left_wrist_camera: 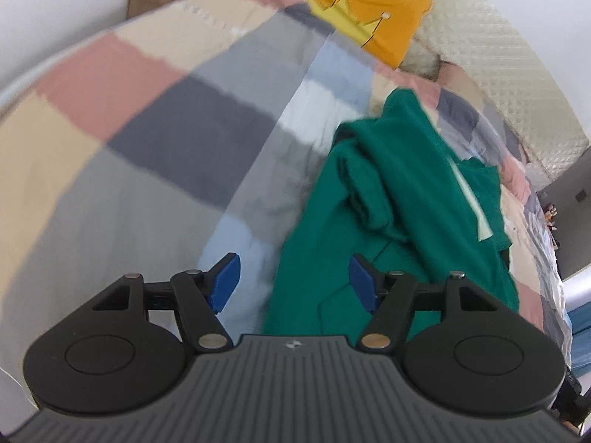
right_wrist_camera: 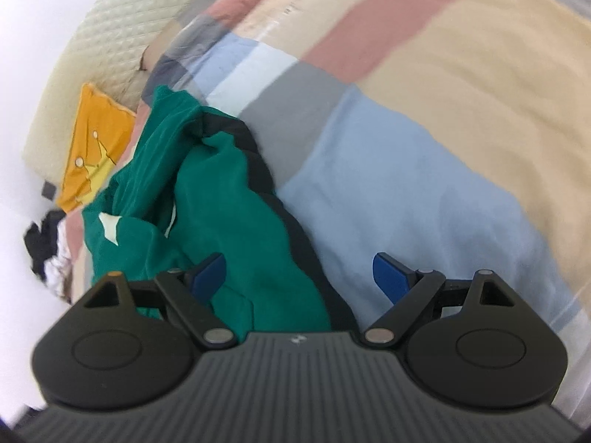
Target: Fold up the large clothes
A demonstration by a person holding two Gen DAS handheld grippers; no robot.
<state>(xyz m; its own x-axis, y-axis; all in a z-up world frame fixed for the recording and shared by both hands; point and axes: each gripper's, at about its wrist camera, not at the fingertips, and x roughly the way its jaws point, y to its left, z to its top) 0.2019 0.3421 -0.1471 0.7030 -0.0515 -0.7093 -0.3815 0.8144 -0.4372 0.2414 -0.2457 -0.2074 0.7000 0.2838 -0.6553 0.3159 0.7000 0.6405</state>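
1. Green garment (left_wrist_camera: 399, 199) lies crumpled on the patchwork bedspread (left_wrist_camera: 147, 118), near the orange cushion (left_wrist_camera: 373, 18).
2. I see my left gripper (left_wrist_camera: 294, 282) spread wide above its edge, holding nothing.
3. My right gripper (right_wrist_camera: 300, 278) gapes wide too, empty, over the garment's dark-trimmed hem.

The garment (left_wrist_camera: 399, 199) lies bunched on the bedspread (left_wrist_camera: 147, 118), with a cushion (left_wrist_camera: 373, 11) behind it at about 12 o'clock, against the headboard (left_wrist_camera: 517, 74).
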